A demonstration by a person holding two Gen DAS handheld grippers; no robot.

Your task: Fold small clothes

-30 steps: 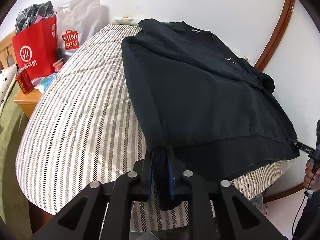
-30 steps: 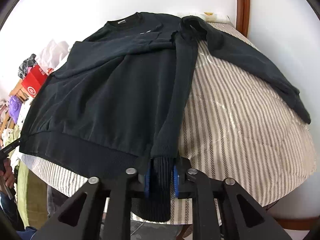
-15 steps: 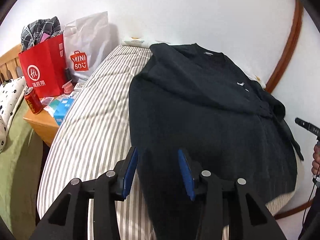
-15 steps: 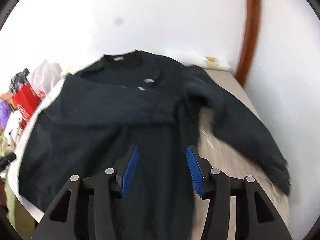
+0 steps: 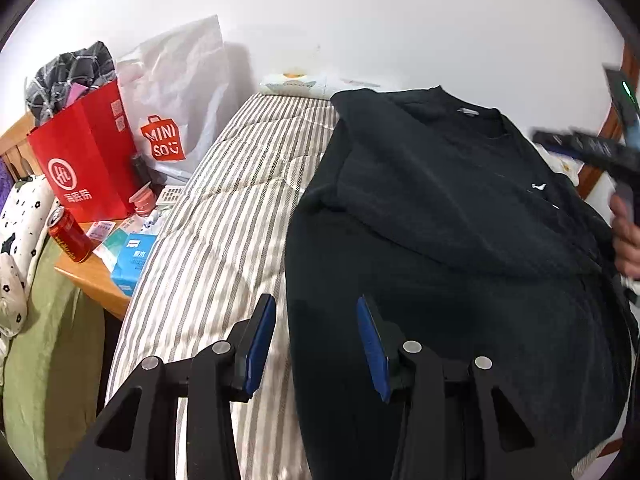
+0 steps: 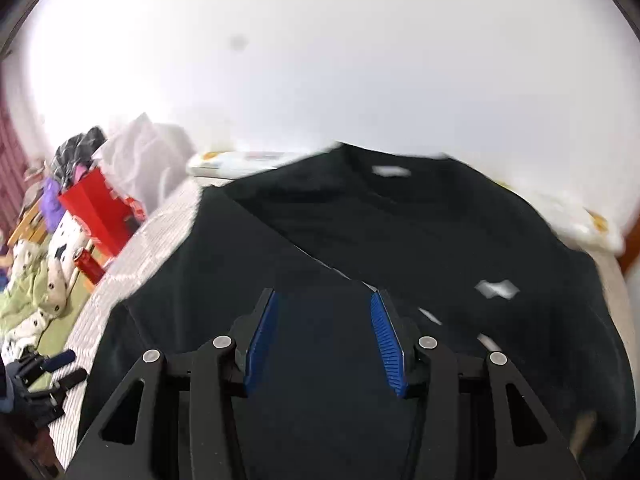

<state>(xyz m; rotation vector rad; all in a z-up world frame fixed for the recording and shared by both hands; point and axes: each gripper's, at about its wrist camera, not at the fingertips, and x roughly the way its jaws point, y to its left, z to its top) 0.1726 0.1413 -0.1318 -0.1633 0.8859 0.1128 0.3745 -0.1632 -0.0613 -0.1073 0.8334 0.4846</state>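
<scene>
Plain white wall (image 5: 360, 20) behind everything, evenly lit, no harsh shadows. Striped grey-and-cream mattress (image 5: 224, 248) running up to it, a white packet (image 5: 294, 83) lying at the far end against the wall. Curved brown wooden trim (image 5: 600, 148) at the right edge. To the left of the mattress, a low wooden bedside table (image 5: 96, 284), crowded: red paper bag (image 5: 84, 160) stuffed with grey checked cloth (image 5: 68, 76), white shopping bag (image 5: 180, 100) leaning on the wall, red can (image 5: 68, 236), blue tissue pack (image 5: 134, 264). Further left, green bedding (image 5: 44, 340) and a white pillow with black flowers (image 5: 16, 232). Wooden headboard slats (image 5: 16, 140) at the far left.
</scene>
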